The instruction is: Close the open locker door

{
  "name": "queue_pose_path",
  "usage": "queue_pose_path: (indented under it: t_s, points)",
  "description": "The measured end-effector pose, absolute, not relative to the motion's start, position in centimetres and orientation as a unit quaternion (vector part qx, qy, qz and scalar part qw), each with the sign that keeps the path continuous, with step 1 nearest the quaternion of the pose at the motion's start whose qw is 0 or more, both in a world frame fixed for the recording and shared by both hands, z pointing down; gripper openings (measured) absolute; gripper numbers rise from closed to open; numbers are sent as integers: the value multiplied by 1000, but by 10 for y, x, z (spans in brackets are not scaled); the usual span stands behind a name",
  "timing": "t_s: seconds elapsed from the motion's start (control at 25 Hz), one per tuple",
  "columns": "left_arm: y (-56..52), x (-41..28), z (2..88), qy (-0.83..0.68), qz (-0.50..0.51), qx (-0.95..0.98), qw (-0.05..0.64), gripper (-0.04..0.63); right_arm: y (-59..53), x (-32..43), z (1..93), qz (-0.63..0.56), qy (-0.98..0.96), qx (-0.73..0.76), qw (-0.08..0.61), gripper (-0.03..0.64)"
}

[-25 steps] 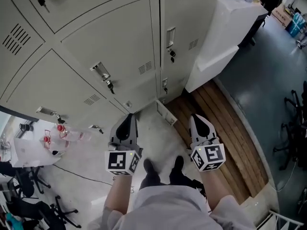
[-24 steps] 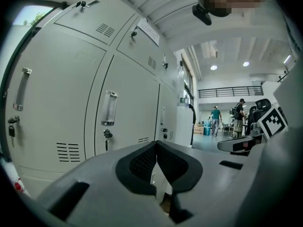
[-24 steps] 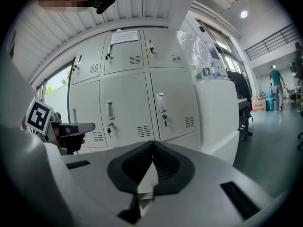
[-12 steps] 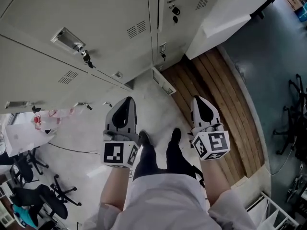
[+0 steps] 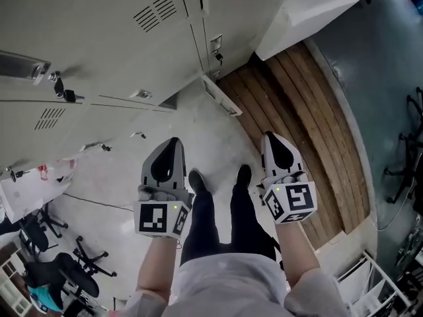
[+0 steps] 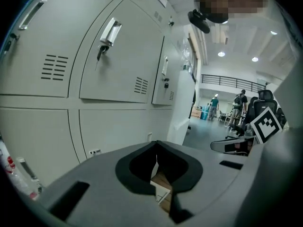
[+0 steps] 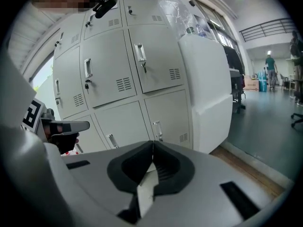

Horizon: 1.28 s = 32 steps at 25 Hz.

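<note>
The grey lockers fill the upper left of the head view. One small door in the bottom row stands swung out over the pale floor, edge-on to me. My left gripper is shut and empty, a short way in front of the lockers and nearer to me than the open door. My right gripper is also shut and empty, level with the left, near the wooden strip. Closed doors with handles show in the left gripper view, beyond the shut left gripper. The right gripper points at the bottom-row doors.
A white cabinet stands right of the lockers, wooden flooring before it. The person's legs and dark shoes are between the grippers. Office chairs and a white table stand at the left. People walk far off.
Both grippers and the head have sunk toward the floor. The lockers have slid up in the head view and the low open door looks nearer. Both jaws stay shut.
</note>
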State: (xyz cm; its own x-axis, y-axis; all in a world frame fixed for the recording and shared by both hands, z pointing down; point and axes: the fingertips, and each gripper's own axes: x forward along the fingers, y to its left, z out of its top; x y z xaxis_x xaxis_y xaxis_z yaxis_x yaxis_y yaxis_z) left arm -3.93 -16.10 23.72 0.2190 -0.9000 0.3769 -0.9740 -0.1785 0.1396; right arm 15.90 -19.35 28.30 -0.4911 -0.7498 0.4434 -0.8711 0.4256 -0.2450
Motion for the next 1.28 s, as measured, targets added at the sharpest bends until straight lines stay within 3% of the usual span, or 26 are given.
queue_pose_path:
  t_s: [1.28]
  points:
    - [-153,-18,478,-607,157,746,225,9,-189,148,521,225,-829,456,231,14]
